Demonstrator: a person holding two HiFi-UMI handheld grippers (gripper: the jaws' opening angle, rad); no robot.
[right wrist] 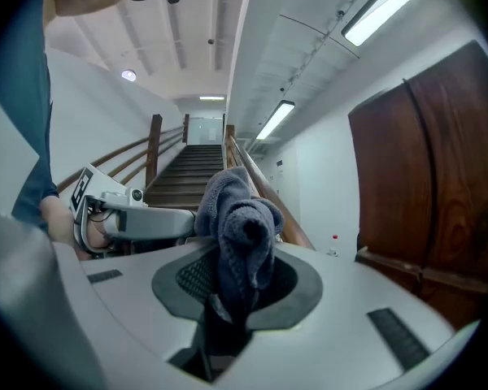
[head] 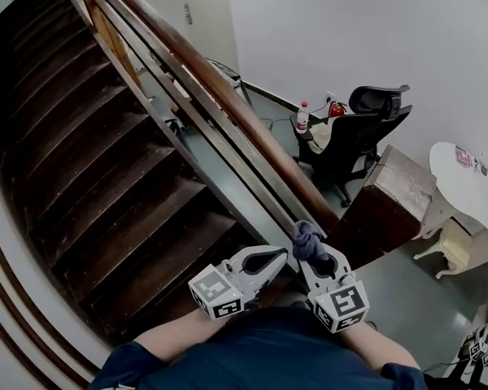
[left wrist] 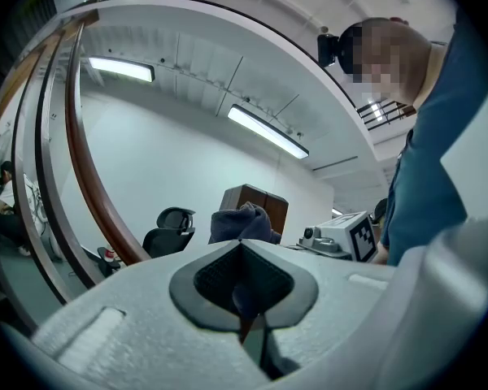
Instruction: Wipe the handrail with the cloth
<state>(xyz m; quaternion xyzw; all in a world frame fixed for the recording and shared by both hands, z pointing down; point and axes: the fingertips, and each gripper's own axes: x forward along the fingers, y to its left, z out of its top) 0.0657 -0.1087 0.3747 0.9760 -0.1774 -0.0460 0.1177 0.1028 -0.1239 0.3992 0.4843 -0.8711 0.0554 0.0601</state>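
Plainly, the cloth point(head: 307, 236) is not yet on the wood. It is a dark grey bundle clamped in the right tool point(head: 315, 254), whose jaws pinch its lower folds while the rest stands up in a loose knob above them, as the right gripper view shows point(right wrist: 240, 218). The left tool point(head: 276, 256) sits just beside it, on the stair side. Its jaws are closed together on nothing; the cloth seen past them in the left gripper view belongs to the other tool.

The handrail point(head: 228, 96) is a long brown wooden bar. It runs down from the upper left of the head view to a square newel post point(head: 390, 201) at the lower right, alongside the dark stairs point(head: 89, 161).

The cloth hovers near the rail's bottom end, a little below and toward the person. From the right tool the rail lies ahead and slightly right, its long axis climbing away up the flight. The right tool is the nearer one and already carries the cloth. My guess is that the next move is a short push forward onto the rail top, then a stroke along its length.
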